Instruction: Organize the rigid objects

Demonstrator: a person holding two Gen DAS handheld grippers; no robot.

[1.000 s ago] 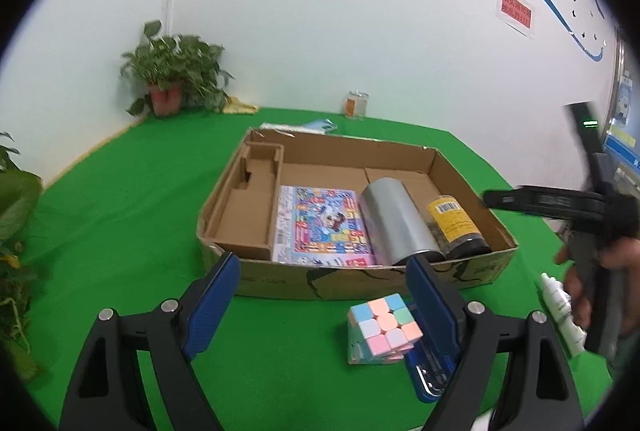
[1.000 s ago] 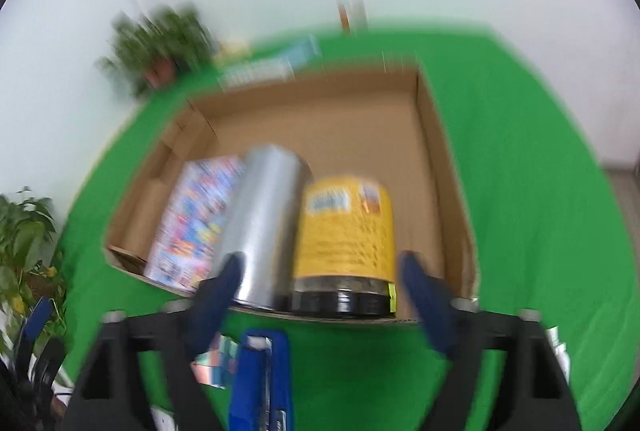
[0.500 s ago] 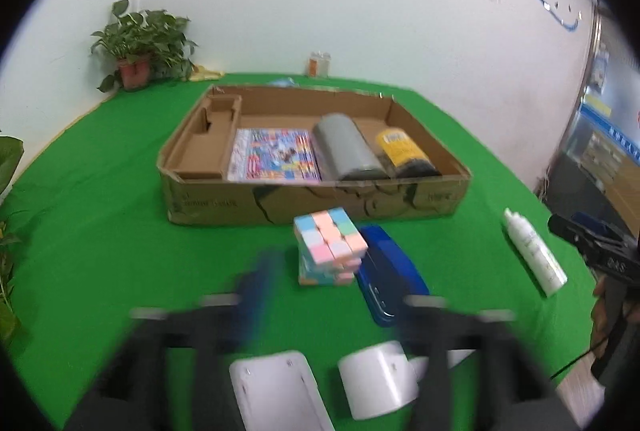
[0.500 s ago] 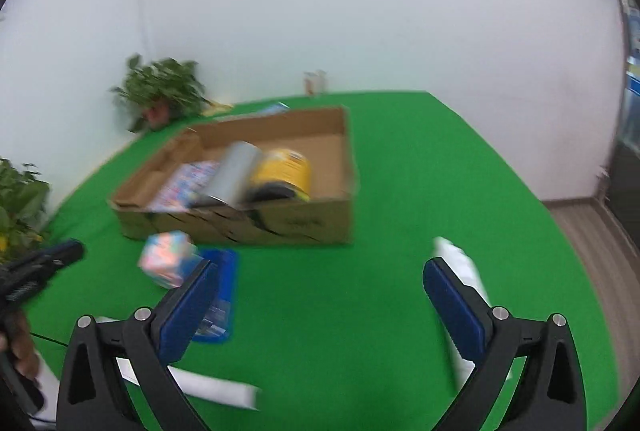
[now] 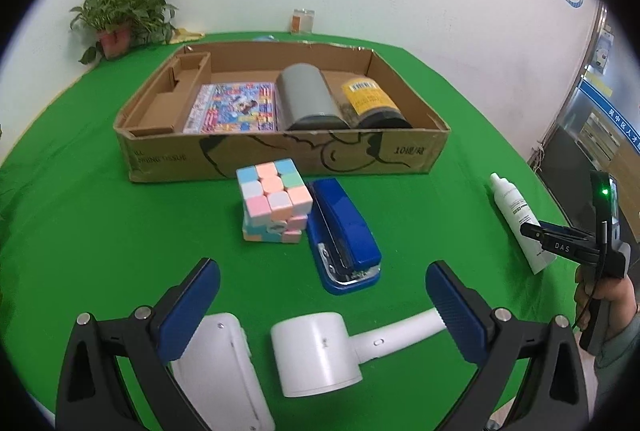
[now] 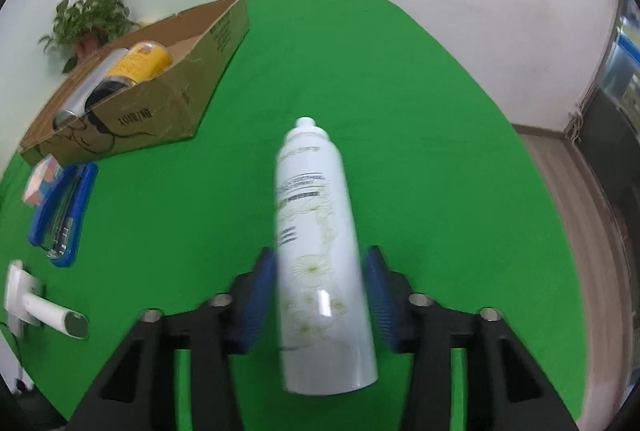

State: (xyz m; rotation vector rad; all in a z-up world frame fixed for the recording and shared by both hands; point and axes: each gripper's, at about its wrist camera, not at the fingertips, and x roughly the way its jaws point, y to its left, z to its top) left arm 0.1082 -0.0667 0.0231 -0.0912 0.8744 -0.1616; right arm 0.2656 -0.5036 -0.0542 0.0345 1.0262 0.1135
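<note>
A white spray bottle (image 6: 316,243) lies on the green table with its nozzle pointing away. My right gripper (image 6: 320,291) straddles its lower half, the jaws closing, blue pads against both sides. The left wrist view shows that bottle (image 5: 516,219) at the right with the right gripper (image 5: 576,247) over its near end. My left gripper (image 5: 320,295) is open and opening wider above a white handheld device (image 5: 320,351) and a white box (image 5: 224,363), touching neither. A pastel cube (image 5: 274,205) and a blue stapler (image 5: 344,235) lie before the cardboard box (image 5: 280,157).
Inside the cardboard box lie a colourful booklet (image 5: 234,107), a grey cylinder (image 5: 308,97) and a yellow-labelled jar (image 5: 370,101). A potted plant (image 5: 120,19) and a small jar (image 5: 303,21) stand at the far table edge. A person's hand (image 5: 604,295) holds the right gripper.
The right gripper swung from over the box to the spray bottle, dropped and narrowed around it. The left gripper pulled back from the cube, tilted down and widened, bringing the white items into view.
</note>
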